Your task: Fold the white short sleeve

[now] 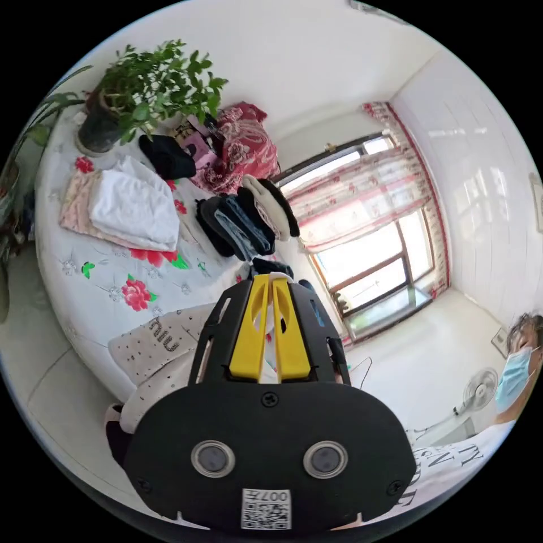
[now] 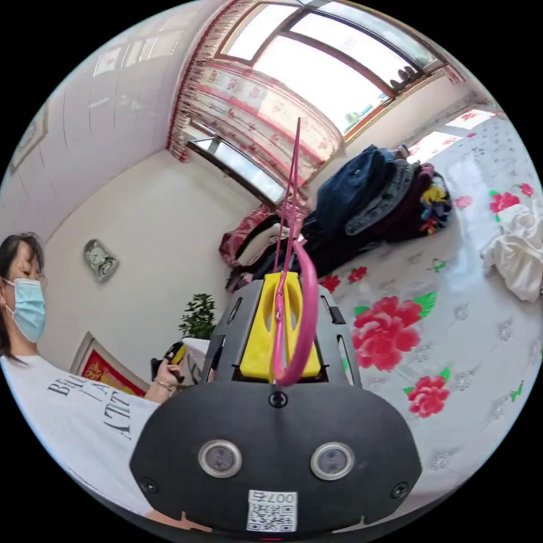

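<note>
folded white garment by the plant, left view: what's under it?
The folded white garment lies on a pale pink folded cloth, on the floral bedspread. What's beneath the pink cloth is covered.

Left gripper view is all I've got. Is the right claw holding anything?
Observer: Yes. The right claw is shut on a pink hanger, and the hanger looks bare.
Operator: Where's the white shirt, then?
Observer: A crumpled white shirt lies on the flowered bedsheet, apart from the claw.
Operator: Anything close to it?
Observer: A pile of dark clothes sits further along the bed, toward the window. It is not touching the shirt.
</note>
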`<state>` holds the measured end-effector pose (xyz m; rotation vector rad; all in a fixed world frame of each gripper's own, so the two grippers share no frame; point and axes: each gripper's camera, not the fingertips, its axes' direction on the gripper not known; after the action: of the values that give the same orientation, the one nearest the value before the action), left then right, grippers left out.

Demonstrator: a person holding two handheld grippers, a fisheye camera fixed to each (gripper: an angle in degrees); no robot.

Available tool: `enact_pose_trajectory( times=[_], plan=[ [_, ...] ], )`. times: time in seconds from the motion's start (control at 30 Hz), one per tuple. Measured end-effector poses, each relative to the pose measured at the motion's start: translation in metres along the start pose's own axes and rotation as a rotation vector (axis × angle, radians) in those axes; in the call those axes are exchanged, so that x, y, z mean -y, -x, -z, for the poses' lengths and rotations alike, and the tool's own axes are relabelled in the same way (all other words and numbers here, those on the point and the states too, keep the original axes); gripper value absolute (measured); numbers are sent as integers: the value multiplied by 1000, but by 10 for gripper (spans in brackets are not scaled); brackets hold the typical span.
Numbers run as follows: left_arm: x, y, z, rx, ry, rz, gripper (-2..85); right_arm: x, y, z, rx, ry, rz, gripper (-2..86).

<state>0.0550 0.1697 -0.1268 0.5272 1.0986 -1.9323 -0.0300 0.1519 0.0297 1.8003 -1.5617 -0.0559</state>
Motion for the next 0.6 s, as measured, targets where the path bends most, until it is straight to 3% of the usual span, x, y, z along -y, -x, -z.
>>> enact_pose_trajectory(
  times=[0.07,0.17,0.27,0.4,0.6],
  plan=[
    [16,-19,-30,37,142,-134,-10,12,-34,15,-370,25,-28,9],
    [31,-31,-58,5,227,-212,-10,20,-92,21,-768,192,-108,49],
    [45,-40,-72,13,260,-270,-10,8,-140,31,-982,297,-251,67],
    [64,-47,-84,51,296,-325,-10,-16,-121,12,-853,265,-173,72],
    [91,-43,-114,54,345,-325,-10,-92,-52,-160,-380,635,153,81]
  ],
)
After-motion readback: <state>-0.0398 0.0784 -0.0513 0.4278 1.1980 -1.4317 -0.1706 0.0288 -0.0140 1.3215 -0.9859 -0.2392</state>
